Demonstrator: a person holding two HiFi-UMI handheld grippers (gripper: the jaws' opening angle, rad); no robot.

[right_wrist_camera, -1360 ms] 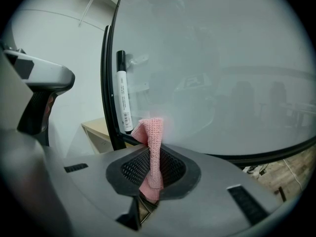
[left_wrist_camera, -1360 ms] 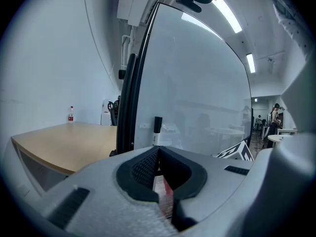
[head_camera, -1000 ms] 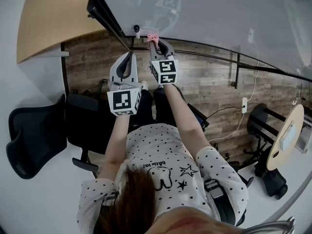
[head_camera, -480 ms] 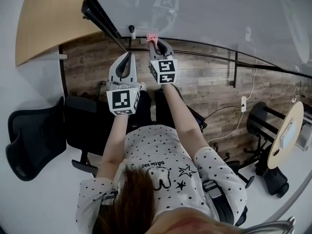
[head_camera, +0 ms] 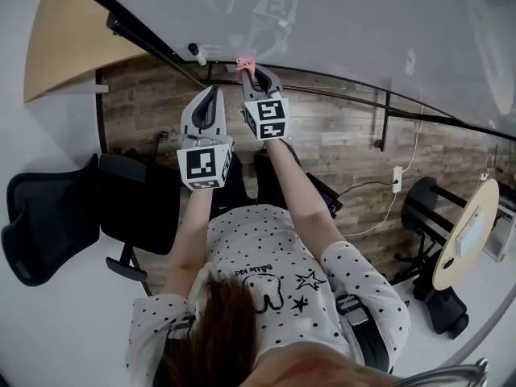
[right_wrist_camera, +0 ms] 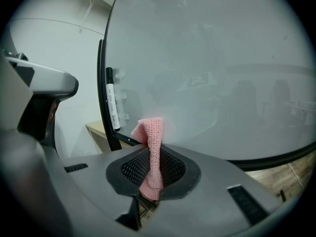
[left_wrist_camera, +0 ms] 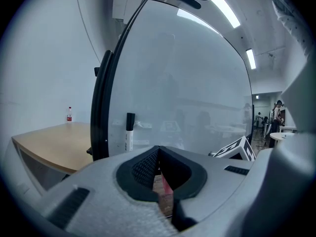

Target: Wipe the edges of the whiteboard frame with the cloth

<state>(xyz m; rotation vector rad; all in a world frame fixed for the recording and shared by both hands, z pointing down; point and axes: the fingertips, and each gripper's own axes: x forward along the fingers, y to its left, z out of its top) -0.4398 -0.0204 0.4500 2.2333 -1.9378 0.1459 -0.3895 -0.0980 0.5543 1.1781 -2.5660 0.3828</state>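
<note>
Bringing the cloth to the frame's lower left corner

Nearest the person, the left gripper (head_camera: 214,93) is held out with its jaws pressed together and nothing between them. In its own view the two pads meet along a line, with only a sliver of floor showing through below. It points at the left edge of the whiteboard frame (left_wrist_camera: 101,107) and does not seem to have a part in the wipe.

Just beside it, the right gripper (head_camera: 251,72) is clamped on the pink cloth (right_wrist_camera: 152,147). The cloth is a narrow folded strip pinched between the pads, with its top standing free above the jaws. In the head view that free end lies at the bottom edge of the frame, close to the lower left corner. I cannot tell from either view whether the cloth actually presses on the black rail or stops just short of it.

Past the cloth, a marker (right_wrist_camera: 111,105) hangs upright on the whiteboard (head_camera: 363,22), just inside the left edge of the frame. Beyond the frame's left edge is a wooden table (head_camera: 72,39).

By my reading, the wipe is at its start or at a corner turn, and most of the frame has yet to be covered. The next move calls for pressing the free end of the cloth firmly against the rail. The right gripper should then be drawn along one edge with its grip kept tight, so the short strip does not fold back or slip out. If the stroke goes up the left edge, it should stay clear of the marker.
</note>
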